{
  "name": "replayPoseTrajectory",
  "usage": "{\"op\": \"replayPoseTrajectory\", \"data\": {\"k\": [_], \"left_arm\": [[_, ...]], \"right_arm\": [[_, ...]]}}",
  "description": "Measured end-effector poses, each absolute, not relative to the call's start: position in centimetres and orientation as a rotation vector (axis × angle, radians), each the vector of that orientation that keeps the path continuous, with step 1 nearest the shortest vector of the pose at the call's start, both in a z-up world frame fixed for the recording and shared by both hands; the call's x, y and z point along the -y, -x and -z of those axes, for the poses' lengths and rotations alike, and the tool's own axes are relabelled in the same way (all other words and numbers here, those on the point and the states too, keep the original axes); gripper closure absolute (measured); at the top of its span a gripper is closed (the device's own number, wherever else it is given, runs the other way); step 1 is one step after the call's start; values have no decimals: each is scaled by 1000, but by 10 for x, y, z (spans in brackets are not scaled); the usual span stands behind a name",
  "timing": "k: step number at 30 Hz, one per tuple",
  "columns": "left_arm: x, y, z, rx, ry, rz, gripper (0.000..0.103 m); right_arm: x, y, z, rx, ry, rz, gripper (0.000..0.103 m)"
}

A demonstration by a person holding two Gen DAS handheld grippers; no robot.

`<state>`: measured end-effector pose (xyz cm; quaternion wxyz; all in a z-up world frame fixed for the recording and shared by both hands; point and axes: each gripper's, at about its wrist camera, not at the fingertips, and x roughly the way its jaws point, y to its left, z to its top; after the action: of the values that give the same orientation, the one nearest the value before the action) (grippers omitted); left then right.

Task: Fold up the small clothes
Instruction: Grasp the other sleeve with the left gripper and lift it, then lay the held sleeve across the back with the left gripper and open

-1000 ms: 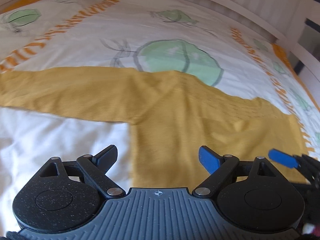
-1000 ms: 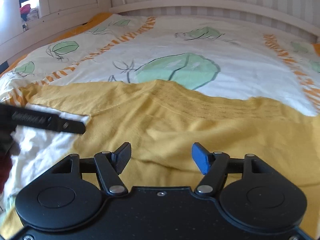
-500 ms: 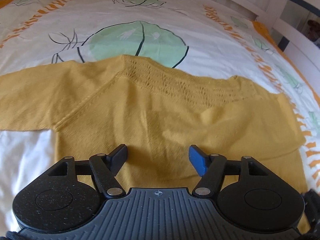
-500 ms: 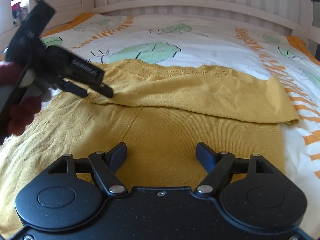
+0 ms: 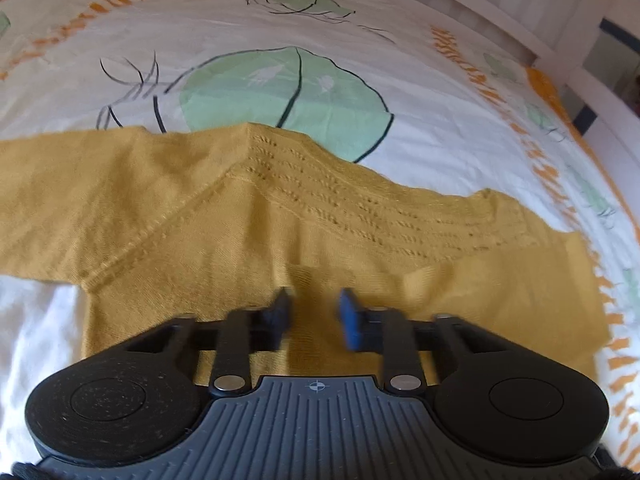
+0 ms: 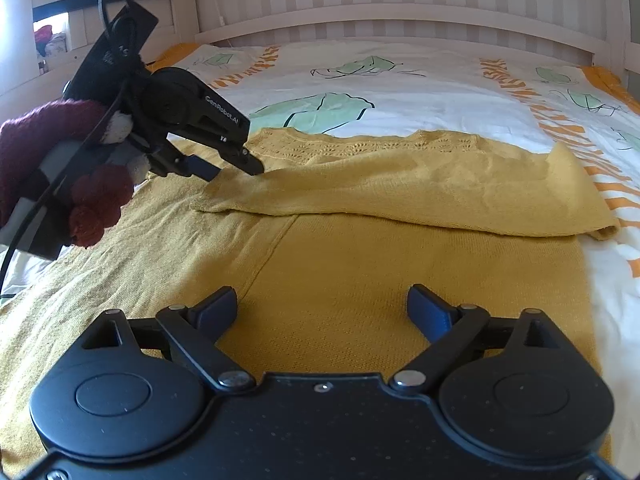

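On the leaf-print bed, mustard sweater lies crosswise; left gripper narrowed, right gripper agape

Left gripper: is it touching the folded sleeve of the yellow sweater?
Touching. The right wrist view shows the left gripper tips pressed into the folded sleeve's cuff end.

Sweater: matt mustard knit cloth, openwork yoke. Duvet cover: smooth printed cotton-like cloth. Right gripper: matt speckled black plastic, metal pivots.
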<state>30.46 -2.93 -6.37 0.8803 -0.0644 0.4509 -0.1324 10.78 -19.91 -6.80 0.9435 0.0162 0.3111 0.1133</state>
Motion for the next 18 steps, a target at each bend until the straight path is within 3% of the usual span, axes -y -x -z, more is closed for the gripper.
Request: {"op": "replayPoseTrajectory", "data": {"k": [2,12,18], "left_arm": [[29,-302,58,-916,108,280,99],[7,-301,-6,-738,74,279,99],[-15,-317,13,-768,46,180,99]], "right_arm": [[199,-108,68,-635,-31,-231,9],[198,-107,68,-637,-26,-228,9],[197,-107,68,-639,-22,-226,9]]}}
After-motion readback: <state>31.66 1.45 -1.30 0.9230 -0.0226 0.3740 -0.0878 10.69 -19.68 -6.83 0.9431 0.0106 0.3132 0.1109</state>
